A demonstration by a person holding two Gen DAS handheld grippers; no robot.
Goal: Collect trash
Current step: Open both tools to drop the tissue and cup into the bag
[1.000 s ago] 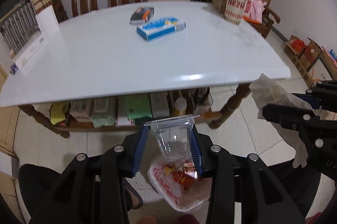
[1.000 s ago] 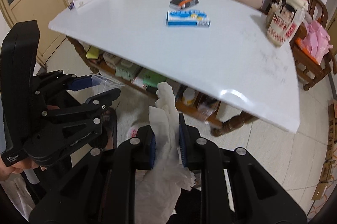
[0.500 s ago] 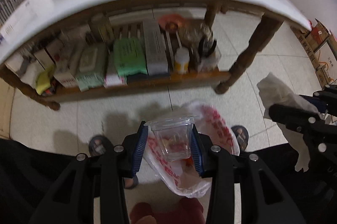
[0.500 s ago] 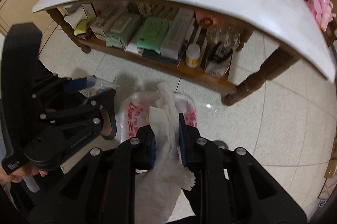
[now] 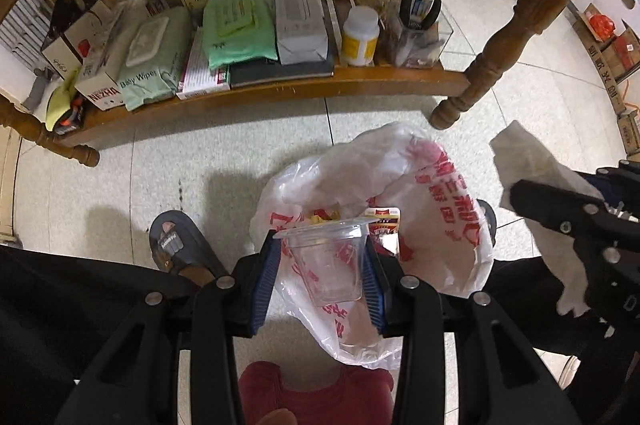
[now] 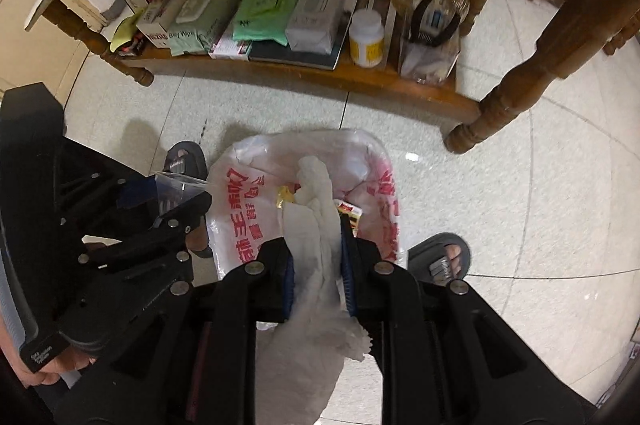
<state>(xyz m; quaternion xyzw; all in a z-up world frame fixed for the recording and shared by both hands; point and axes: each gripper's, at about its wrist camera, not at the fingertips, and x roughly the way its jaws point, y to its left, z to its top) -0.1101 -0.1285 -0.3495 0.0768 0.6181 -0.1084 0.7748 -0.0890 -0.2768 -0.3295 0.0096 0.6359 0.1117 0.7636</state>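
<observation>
A white plastic trash bag [image 5: 440,209] with red print lies open on the floor, with wrappers inside; it also shows in the right wrist view [image 6: 244,217]. My left gripper [image 5: 320,277] is shut on a clear plastic cup [image 5: 324,265] and holds it right over the bag's mouth. My right gripper [image 6: 316,265] is shut on a crumpled white tissue [image 6: 316,225], also above the bag. The tissue [image 5: 532,161] and right gripper show at the right edge of the left wrist view. The left gripper [image 6: 168,201] shows at the left of the right wrist view.
A wooden table's lower shelf [image 5: 280,87] holds wipes packs, boxes, a white bottle [image 5: 360,37] and a clear bin with pliers. A table leg [image 5: 500,49] stands just behind the bag. The person's sandalled feet [image 5: 176,245] [image 6: 444,257] flank the bag. Cardboard boxes [image 5: 612,41] sit far right.
Both grippers have dropped from table height down towards the floor. The tabletop has left view, and the bag now lies directly under the cup and the tissue.
</observation>
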